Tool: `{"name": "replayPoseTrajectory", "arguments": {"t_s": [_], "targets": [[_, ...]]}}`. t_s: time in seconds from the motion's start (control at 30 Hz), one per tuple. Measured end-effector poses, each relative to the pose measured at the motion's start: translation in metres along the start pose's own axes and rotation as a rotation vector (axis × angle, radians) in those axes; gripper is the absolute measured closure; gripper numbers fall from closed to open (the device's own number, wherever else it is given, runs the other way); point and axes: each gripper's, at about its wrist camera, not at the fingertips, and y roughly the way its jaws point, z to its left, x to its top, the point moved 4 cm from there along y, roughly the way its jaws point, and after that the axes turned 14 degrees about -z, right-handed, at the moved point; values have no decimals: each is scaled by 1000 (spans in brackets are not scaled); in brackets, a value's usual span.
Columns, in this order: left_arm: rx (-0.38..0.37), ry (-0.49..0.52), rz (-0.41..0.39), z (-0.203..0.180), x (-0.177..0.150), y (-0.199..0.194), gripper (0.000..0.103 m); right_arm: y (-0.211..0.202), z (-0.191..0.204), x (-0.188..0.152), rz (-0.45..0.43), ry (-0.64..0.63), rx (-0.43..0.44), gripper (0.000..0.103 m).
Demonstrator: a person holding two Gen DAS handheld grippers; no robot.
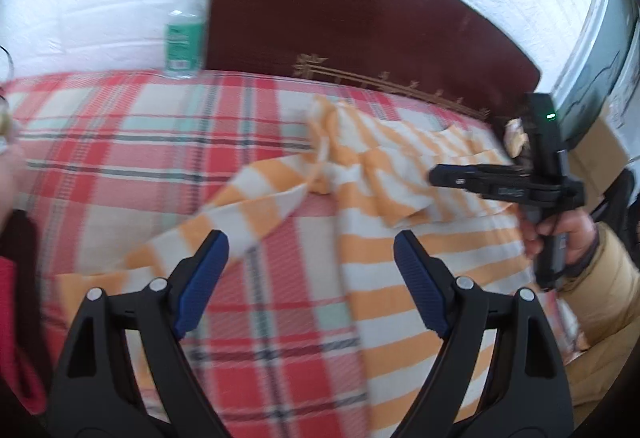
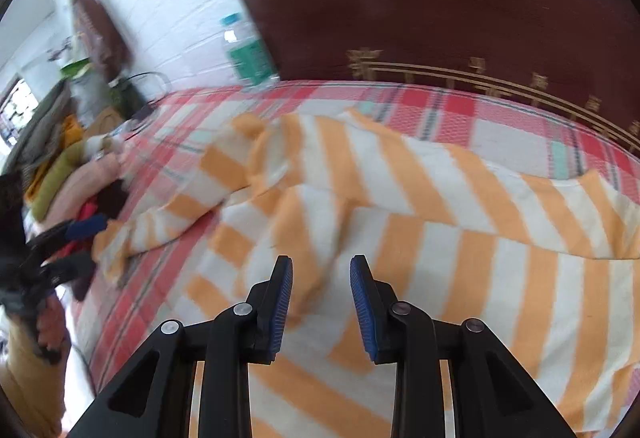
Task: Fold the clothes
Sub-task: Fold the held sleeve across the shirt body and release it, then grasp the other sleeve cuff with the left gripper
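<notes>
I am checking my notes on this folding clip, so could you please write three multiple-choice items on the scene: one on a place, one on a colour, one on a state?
1. Where does the water bottle stand?
A. Beside the headboard, at the bed's far edge
B. On the garment
C. On the clothes pile

2. What colours are the garment's stripes?
A. Blue and grey
B. Orange and white
C. Green and black

3. How is the left gripper?
A. Shut on the garment
B. Shut on the bottle
C. Open, holding nothing

Answers: 1 A, the bottle rises next to the dark headboard; 2 B, both views show orange and white bands; 3 C, its blue pads stand wide apart over the plaid sheet.
</notes>
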Motion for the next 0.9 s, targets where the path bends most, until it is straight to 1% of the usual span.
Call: {"name": "replayPoseTrajectory", "arguments": {"t_s": [0.07,0.17,0.27,0.3,0.37,0.43,0.5,0.53,0.57,0.63,0.7,0.73,0.77,0.8,0.9], "targets": [[78,58,11,10,-4,-9,18,2,23,-7,18,-45,67,66],[167,82,34,28,-11,-20,18,8,64,-18,39,-138,151,66],[193,51,36,44,-23,-33,18,19,106,-26,56,-235,219,65],[202,39,33,48,-27,-38,18,22,118,-28,63,-266,236,62],[229,46,37,53,-36,-41,18,30,137,-28,72,-296,253,62],[268,63,64,58,-45,-35,18,33,149,-28,80,-279,285,61],[314,88,92,62,-54,-28,18,35,156,-31,84,-264,290,57],[331,102,101,64,-58,-24,18,36,158,-33,91,-260,290,57],[338,106,110,65,-60,-20,18,37,159,-37,100,-256,290,56],[328,93,134,70,-64,-11,18,38,159,-44,118,-248,285,56],[315,52,146,77,-64,-6,47,39,156,-50,136,-235,274,56],[308,30,151,80,-64,-3,68,38,154,-51,139,-225,269,56],[301,9,156,84,-63,-1,79,38,151,-52,141,-214,263,56],[278,-20,138,85,-59,-5,85,38,149,-54,143,-204,258,56],[165,-96,72,77,-45,-26,86,31,136,-48,115,-159,233,56]]}}
